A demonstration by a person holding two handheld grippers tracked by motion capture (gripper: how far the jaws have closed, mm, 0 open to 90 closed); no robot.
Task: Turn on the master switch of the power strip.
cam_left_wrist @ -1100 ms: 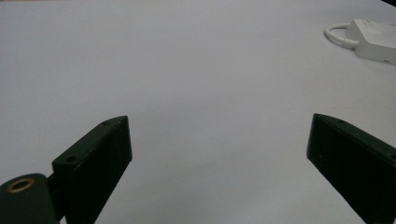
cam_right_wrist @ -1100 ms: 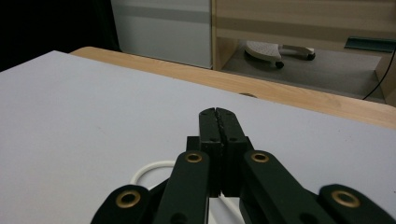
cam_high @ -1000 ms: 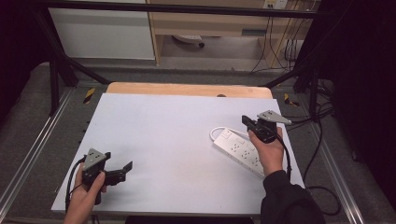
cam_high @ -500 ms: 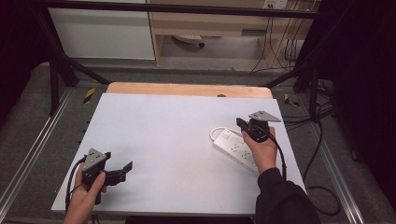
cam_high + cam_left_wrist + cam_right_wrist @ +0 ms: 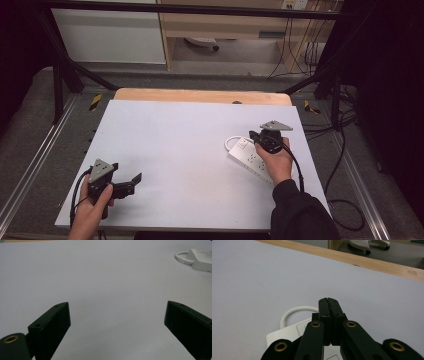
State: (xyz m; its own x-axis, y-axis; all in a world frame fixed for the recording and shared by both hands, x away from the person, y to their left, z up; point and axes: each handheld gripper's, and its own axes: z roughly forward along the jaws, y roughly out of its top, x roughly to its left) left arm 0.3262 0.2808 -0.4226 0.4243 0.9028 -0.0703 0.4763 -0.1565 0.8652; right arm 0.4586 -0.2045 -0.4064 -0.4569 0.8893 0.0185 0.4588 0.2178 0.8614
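My right gripper [image 5: 256,136] sits over the near-left end of the power strip [image 5: 250,159], fingers [image 5: 329,307] pressed flat together with nothing between them. In the right gripper view the closed tips hang just above the strip's end by its rocker switch; can't tell if they touch it. The strip is white, lying flat on the right half of the desk [image 5: 190,145], angled so it runs toward the near right edge, with my right hand [image 5: 276,161] covering its middle. Its white cord [image 5: 231,142] loops out from the far end and curls back; the same loop shows in the right gripper view [image 5: 294,312]. My left gripper [image 5: 131,181] is at the near left corner of the desk, well apart from the strip, held low in my left hand [image 5: 92,202], fingers [image 5: 51,325] spread wide and empty, pointing across the bare grey surface toward the strip, which sits far off at the top right of the left gripper view [image 5: 201,258]. Wooden desk edge [image 5: 200,96] shows beyond the grey mat.
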